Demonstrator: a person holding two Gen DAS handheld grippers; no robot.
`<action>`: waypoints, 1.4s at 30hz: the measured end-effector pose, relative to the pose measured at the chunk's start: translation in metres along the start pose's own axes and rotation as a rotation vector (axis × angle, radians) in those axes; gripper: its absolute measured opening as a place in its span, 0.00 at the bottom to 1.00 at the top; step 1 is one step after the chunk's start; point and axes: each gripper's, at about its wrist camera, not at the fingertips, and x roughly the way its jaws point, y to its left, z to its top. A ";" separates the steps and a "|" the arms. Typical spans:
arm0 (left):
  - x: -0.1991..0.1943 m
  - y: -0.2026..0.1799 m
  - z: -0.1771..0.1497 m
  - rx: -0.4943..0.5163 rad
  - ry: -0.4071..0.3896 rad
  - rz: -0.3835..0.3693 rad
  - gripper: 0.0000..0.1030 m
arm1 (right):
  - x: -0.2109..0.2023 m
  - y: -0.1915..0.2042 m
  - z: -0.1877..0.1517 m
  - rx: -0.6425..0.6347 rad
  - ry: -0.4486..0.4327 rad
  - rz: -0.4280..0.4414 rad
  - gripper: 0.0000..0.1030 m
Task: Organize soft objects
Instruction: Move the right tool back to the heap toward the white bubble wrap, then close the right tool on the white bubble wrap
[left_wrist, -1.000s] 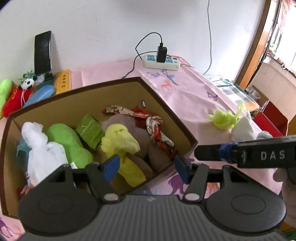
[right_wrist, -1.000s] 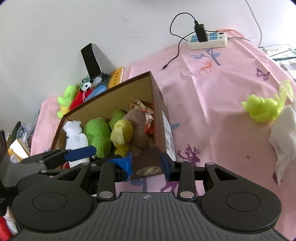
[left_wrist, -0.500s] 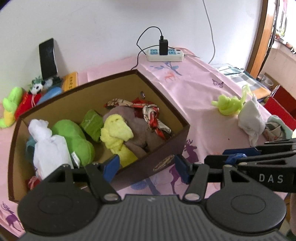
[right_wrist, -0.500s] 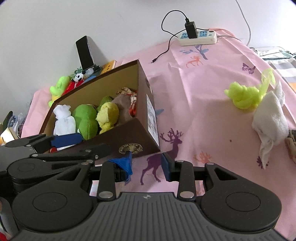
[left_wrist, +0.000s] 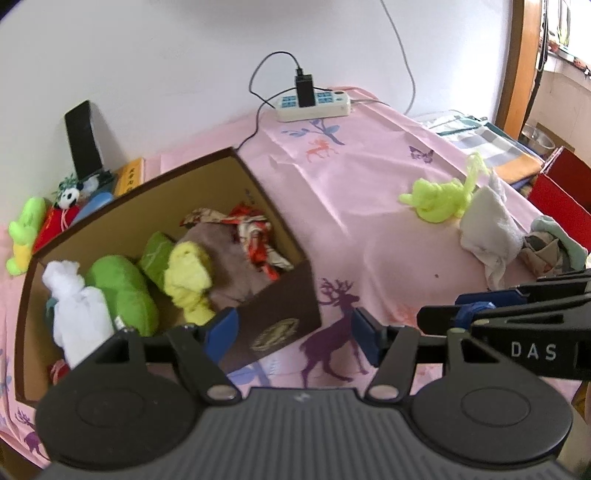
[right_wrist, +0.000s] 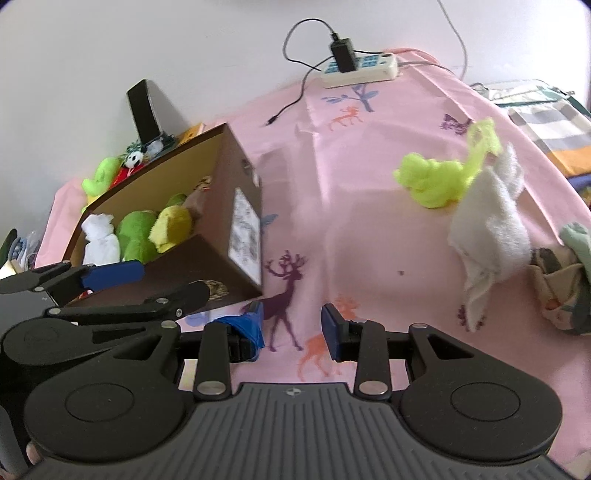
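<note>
A brown cardboard box (left_wrist: 284, 325) (right_wrist: 218, 273) stands on the pink cloth at the left and holds several soft things: a white bundle (left_wrist: 77, 306), a green plush (left_wrist: 122, 291), a yellow towel knot (left_wrist: 188, 280) and a patterned scarf (left_wrist: 255, 236). On the cloth at the right lie a lime-green knot (left_wrist: 439, 199) (right_wrist: 436, 181), a white towel (left_wrist: 487, 232) (right_wrist: 487, 225) and a grey-green cloth heap (left_wrist: 554, 247) (right_wrist: 565, 280). My left gripper (left_wrist: 295, 328) is open and empty over the box's near corner. My right gripper (right_wrist: 293, 325) is open and empty above the cloth.
A white power strip (left_wrist: 314, 105) with a black charger and cable lies at the back by the wall. A black phone (left_wrist: 83, 138), a panda toy (left_wrist: 70, 195) and a lime plush (left_wrist: 22, 232) sit behind the box. A red box (left_wrist: 557, 192) stands off the right edge.
Both grippers have drawn back and up from the box and swung right. The loose items on the right now show larger. Both stay open and empty.
</note>
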 end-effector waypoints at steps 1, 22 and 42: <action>0.002 -0.004 0.001 0.005 0.004 0.000 0.61 | -0.001 -0.004 0.000 0.005 0.000 -0.002 0.17; 0.046 -0.092 0.021 0.081 0.050 -0.163 0.66 | -0.019 -0.098 0.014 0.156 -0.037 -0.050 0.17; 0.122 -0.143 0.063 0.049 0.036 -0.427 0.76 | 0.006 -0.153 0.061 0.082 -0.069 -0.093 0.17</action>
